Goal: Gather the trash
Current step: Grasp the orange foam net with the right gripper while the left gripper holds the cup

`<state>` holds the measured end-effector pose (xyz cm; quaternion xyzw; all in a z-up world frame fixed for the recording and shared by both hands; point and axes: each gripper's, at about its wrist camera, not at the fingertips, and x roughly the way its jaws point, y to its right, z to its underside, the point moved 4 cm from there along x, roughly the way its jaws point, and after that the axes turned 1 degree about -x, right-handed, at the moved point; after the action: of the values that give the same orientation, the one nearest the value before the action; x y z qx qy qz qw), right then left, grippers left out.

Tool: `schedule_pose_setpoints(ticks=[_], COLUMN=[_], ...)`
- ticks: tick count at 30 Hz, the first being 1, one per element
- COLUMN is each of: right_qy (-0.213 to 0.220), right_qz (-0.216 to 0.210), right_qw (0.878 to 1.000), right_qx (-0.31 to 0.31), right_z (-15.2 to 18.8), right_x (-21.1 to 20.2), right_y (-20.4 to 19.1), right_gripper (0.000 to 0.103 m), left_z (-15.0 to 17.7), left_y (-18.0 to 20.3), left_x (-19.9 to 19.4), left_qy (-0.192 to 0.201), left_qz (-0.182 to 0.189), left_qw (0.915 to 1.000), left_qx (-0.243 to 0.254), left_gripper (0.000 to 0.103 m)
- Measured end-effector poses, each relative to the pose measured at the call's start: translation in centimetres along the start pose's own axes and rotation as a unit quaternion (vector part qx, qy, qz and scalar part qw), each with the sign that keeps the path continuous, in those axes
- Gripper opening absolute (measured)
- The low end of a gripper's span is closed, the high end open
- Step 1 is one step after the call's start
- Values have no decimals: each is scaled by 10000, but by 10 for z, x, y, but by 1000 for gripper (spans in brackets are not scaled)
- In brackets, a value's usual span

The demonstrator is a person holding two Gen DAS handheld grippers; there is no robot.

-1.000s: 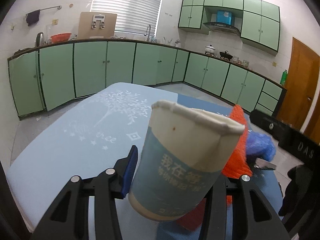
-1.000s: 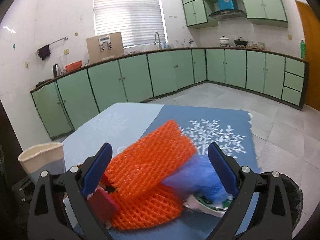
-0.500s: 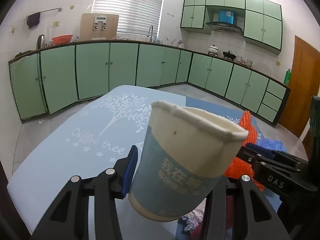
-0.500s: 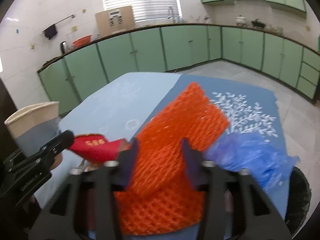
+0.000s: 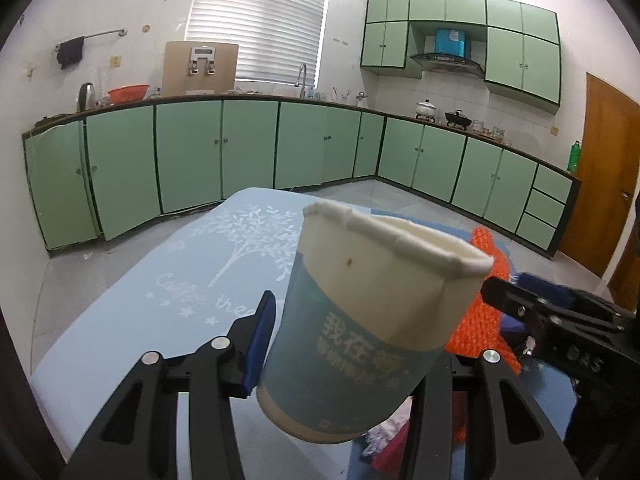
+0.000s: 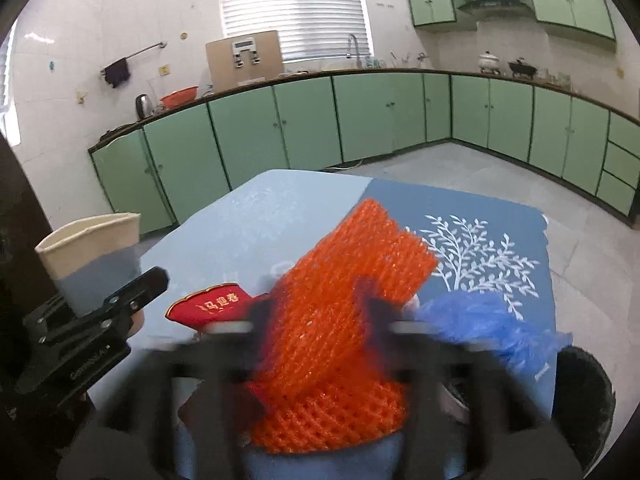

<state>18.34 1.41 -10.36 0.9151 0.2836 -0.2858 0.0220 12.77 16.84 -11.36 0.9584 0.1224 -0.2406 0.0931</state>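
Nearby, orange mesh point(image 6: 344, 280) at table edge point(image 6: 546, 224)

Bare pale-blue counter point(image 5: 132, 320) lies open leftward; rightward, orange foam netting point(image 6: 344, 320), crumpled blue plastic bag point(image 6: 484, 320) and red packet point(image 6: 208, 308) crowd it.

Tabletop point(image 6: 248, 216) covered by a cloth in two tones: a pale blue half toward the left edge and a darker blue half toward the right edge, each printed with a white tree motif point(image 6: 476, 256); on the pale half the lettering "Coffee tree" point(image 5: 196, 300) is legible. Near the front edge lie an orange foam net point(image 6: 344, 320), a red packet with gold characters point(image 6: 212, 308) just to its left, and a crumpled blue plastic bag point(image 6: 488, 324) to its right, beside the right edge.
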Motion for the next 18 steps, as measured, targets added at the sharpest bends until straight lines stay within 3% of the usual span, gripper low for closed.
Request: schedule_pose_setpoints(ticks=[1, 3, 8, 10, 12, 15, 18], right_qy=[1, -90, -540, -695, -787, -898, -809], right_qz=[22, 191, 424, 401, 439, 239, 120], right_qw=[10000, 9997, 9976, 9968, 9959, 9955, 9965], right_qx=[-38, -108, -42, 37, -7, 164, 172], right_z=[0, 2, 16, 23, 27, 29, 28], right_x=[3, 16, 52, 60, 65, 67, 61], right_y=[-2, -6, -2, 1, 3, 10, 13], right_gripper=[75, 89, 89, 79, 59, 37, 29], left_z=[1, 1, 1, 1, 2, 4, 6], left_y=[-3, -7, -13, -15, -16, -17, -14], left_x=[-1, -1, 3, 4, 5, 8, 8], left_qy=[1, 8, -16, -16, -28, -61, -69], left_qz=[-51, -125, -186, -178, -170, -161, -151], left_qw=[10000, 9999, 9998, 9998, 9998, 9998, 9998], left_qx=[4, 22, -11, -14, -29, -58, -84], left_gripper=[45, 45, 46, 46, 46, 46, 46])
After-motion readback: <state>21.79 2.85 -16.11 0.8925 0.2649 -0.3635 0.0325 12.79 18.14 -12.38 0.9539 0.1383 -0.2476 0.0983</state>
